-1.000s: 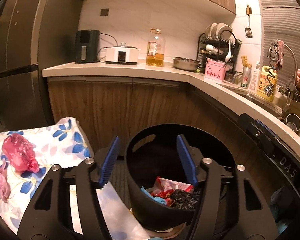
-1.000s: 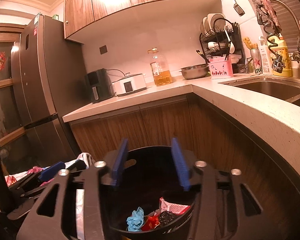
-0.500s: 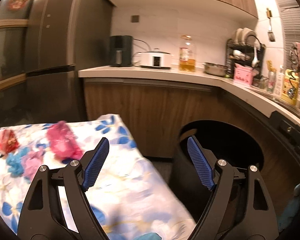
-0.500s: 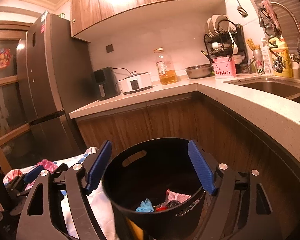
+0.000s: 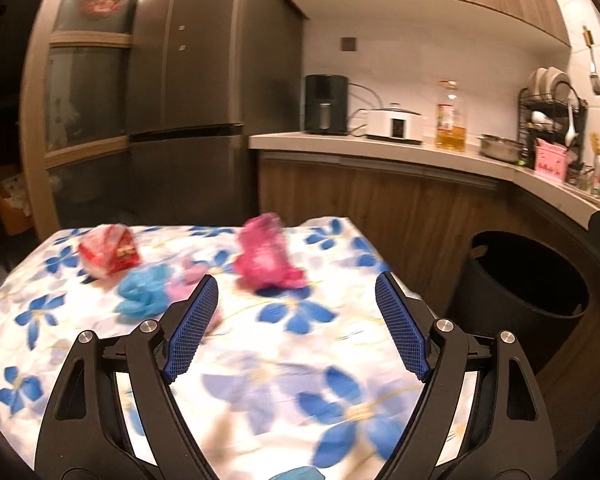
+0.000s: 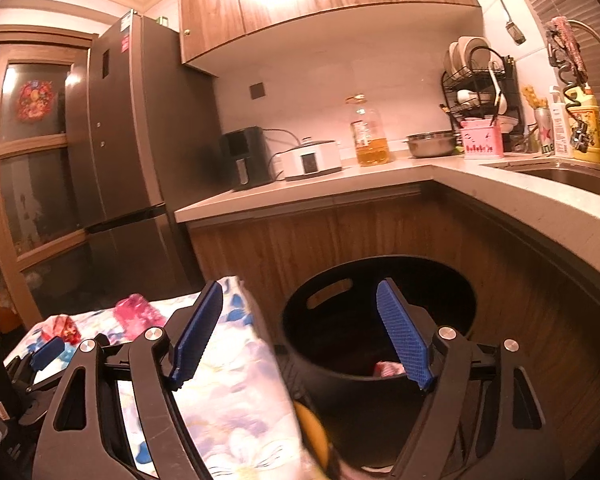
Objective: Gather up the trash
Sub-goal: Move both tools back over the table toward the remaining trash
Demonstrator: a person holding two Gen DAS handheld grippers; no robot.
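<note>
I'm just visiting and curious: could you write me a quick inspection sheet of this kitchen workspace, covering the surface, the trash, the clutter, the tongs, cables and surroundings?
Surface: floral cloth covers the table.
Job's things: pink wrapper, red wrapper, blue wad and a paler pink scrap lie on the cloth; black bin beside the table holds some trash.
Clutter: nothing seen on the cloth besides trash.
Tongs: left tongs open, empty, over the cloth; right tongs open, empty, near the bin.
Cables: cords behind the white cooker.
Surroundings: fridge, dish rack, sink.
</note>
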